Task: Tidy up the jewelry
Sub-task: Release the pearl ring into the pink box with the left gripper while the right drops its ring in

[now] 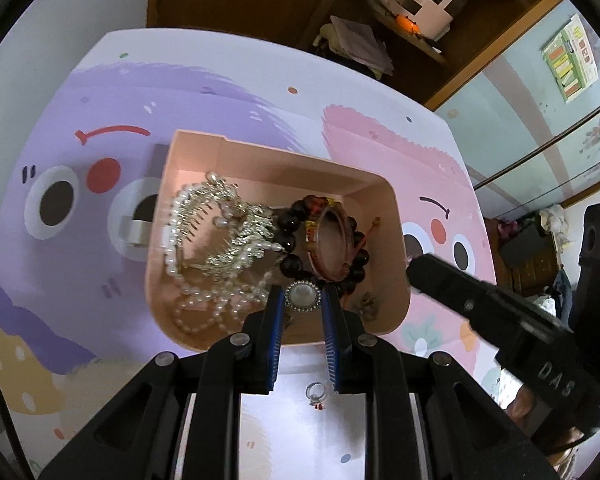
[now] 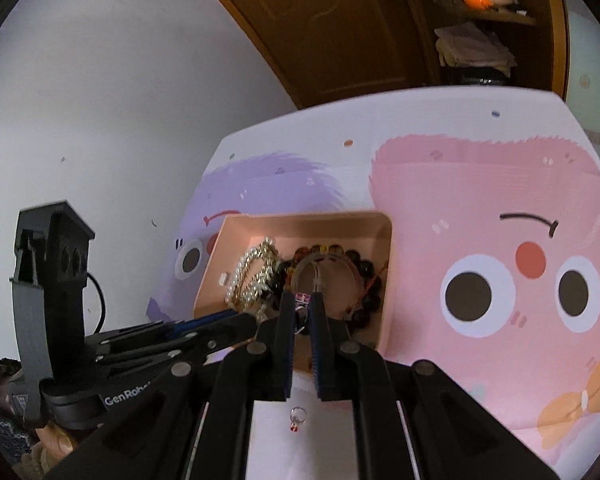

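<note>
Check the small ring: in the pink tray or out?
Out. The ring lies on the table, short of the pink tray rim.

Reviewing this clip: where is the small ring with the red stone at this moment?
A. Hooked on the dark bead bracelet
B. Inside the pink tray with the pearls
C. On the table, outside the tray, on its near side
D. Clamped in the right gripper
C: the ring lies on the printed table, outside the pink tray and nearer the cameras, below the left gripper.
</note>
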Demonstrator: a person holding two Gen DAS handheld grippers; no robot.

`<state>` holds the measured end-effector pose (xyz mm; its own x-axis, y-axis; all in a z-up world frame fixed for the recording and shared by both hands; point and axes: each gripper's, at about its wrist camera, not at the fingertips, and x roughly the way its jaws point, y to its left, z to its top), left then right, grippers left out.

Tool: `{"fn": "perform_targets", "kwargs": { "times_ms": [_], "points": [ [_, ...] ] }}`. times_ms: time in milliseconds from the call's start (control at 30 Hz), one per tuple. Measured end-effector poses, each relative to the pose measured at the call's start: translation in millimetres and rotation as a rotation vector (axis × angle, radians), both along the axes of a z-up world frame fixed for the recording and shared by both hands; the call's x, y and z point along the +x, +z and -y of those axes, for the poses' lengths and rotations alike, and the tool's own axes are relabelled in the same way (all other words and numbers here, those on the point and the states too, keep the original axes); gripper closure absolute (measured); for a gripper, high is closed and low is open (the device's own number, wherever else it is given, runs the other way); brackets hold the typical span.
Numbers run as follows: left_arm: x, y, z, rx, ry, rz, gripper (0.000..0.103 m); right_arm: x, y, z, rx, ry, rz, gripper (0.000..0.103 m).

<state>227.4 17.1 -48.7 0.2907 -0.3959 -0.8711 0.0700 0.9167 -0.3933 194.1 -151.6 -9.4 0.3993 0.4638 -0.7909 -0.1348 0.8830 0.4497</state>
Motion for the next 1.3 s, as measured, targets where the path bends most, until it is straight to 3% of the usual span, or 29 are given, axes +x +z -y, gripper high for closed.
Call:
{"fn": "perform_targets", "kwargs": {
  "times_ms": [400,533,733,867,1300],
  "points": [
    [-5.6,-5.0,3.3,0.003,0.002,-0.021,0.086,-2.2,-16.7,1.3,-0.008,-0.009,-0.073,0.096],
    [-8.4,-4.8,0.5,0.009,0.014,-0.019,0.078,-1.9,-20.9,2.2,-0.025,-0.019,-0.089,0.096],
    [-14.2,0.9,-3.8,0.016,0.025,0.000,0.076,-1.1,-24.7,6.6,-0.011,-0.036,-0.115,0.094],
    [-19.1,7.4,-4.0,0.029,0.027,0.024,0.075,-2.7,-23.6,8.7,-0.004,-0.050,-0.114,0.086],
    [-45.7,26.2,-10.1,0.081,0.040,0.098,0.072,-26.0,-7.4,1.3,-0.025,-0.029,-0.055,0.086]
  ]
}}
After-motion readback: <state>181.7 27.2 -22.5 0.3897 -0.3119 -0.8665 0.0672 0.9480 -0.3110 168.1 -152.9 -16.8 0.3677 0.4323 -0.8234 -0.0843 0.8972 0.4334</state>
